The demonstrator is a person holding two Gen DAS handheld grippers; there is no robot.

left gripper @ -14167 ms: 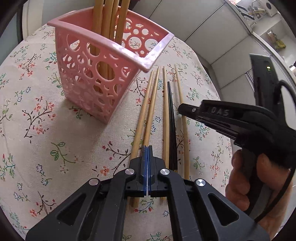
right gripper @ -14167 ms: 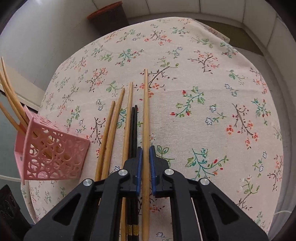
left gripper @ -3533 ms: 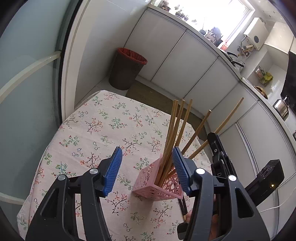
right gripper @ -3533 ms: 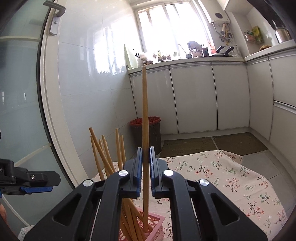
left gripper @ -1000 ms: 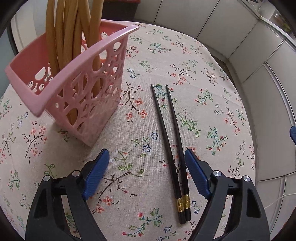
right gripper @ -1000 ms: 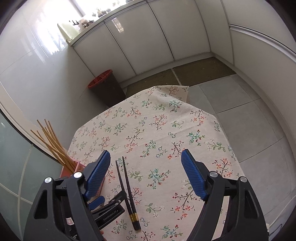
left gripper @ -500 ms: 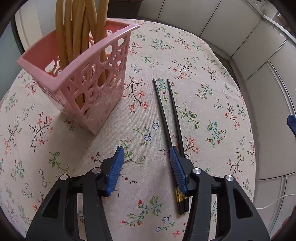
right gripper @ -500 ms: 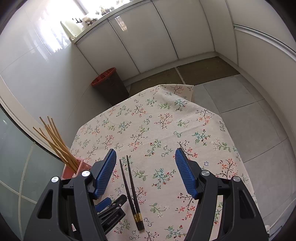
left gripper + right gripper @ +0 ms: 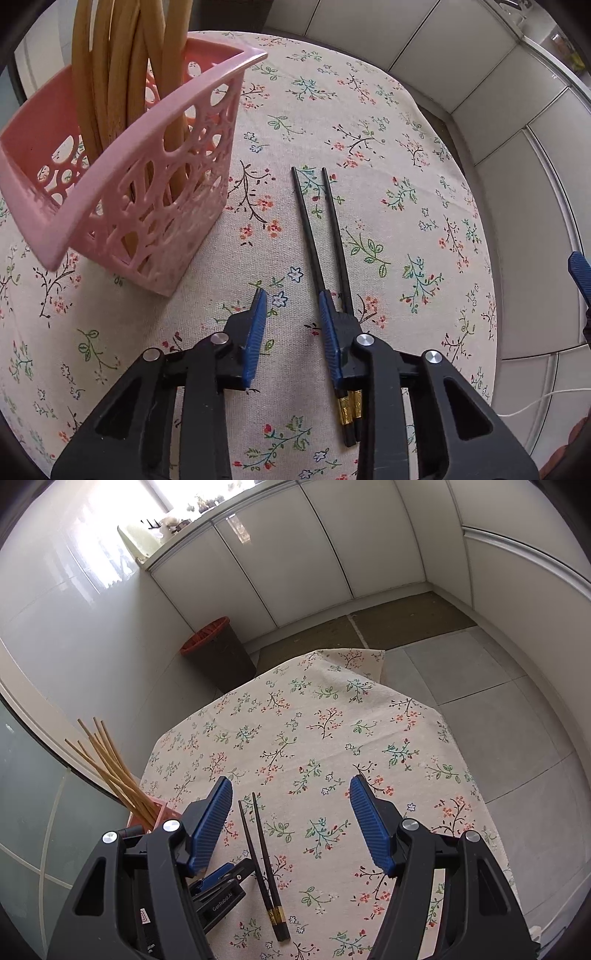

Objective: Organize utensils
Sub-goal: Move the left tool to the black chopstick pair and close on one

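— What's in the pink perforated plastic basket (image 9: 147, 206)?
— Bamboo chopsticks (image 9: 122, 74), standing upright.
— And further right?
— Left tongs (image 9: 291, 310) agape, empty, beside two black chopsticks (image 9: 321, 236) lying on the floral-clothed bench (image 9: 406, 147). Right tongs (image 9: 291, 812) spread wide, empty, high above.

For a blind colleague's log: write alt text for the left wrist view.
The open left gripper hangs low over a floral tablecloth, its right finger overlapping two black chopsticks that lie side by side. To the left stands a pink perforated basket holding wooden chopsticks.
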